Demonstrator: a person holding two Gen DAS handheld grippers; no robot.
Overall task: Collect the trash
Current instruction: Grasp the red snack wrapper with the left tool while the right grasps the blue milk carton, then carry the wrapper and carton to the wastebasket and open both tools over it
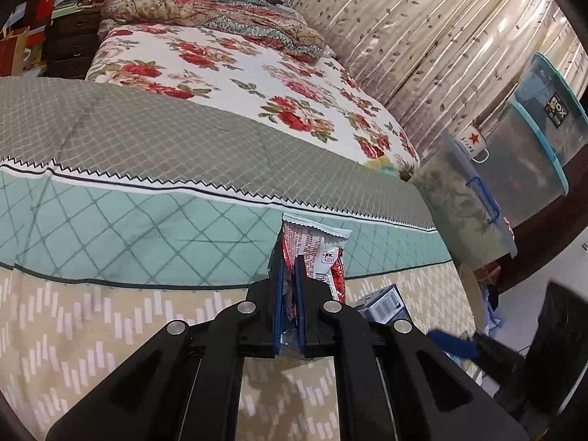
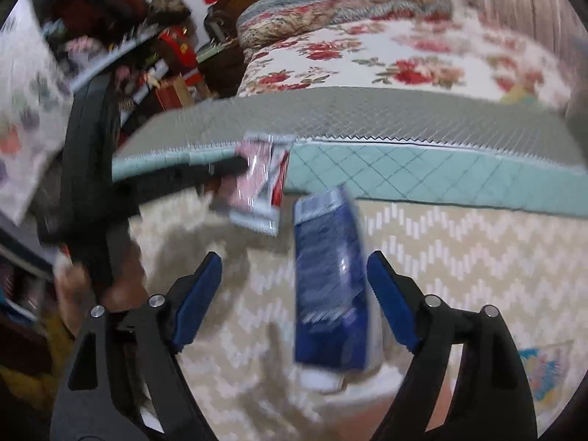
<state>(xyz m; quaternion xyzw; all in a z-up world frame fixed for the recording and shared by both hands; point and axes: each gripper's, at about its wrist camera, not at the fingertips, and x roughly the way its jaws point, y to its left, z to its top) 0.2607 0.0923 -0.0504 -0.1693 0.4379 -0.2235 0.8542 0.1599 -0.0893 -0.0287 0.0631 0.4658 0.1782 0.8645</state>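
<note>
The left gripper (image 1: 289,286) is pinching a red and white snack wrapper (image 1: 312,248) tight between its blue pads, so the wrapper stands up off the bed (image 1: 110,220) and cannot slip away. It looks ready to be carried off as trash.

The right gripper (image 2: 294,294) has its jaws spread wide. A blue box (image 2: 330,279) sits between them, close to the right-hand pad. The picture is blurry, so I cannot tell if the box is falling or lying on the beige zigzag cover (image 2: 459,250). I think the jaws are wide so the box can fit between them.
</note>
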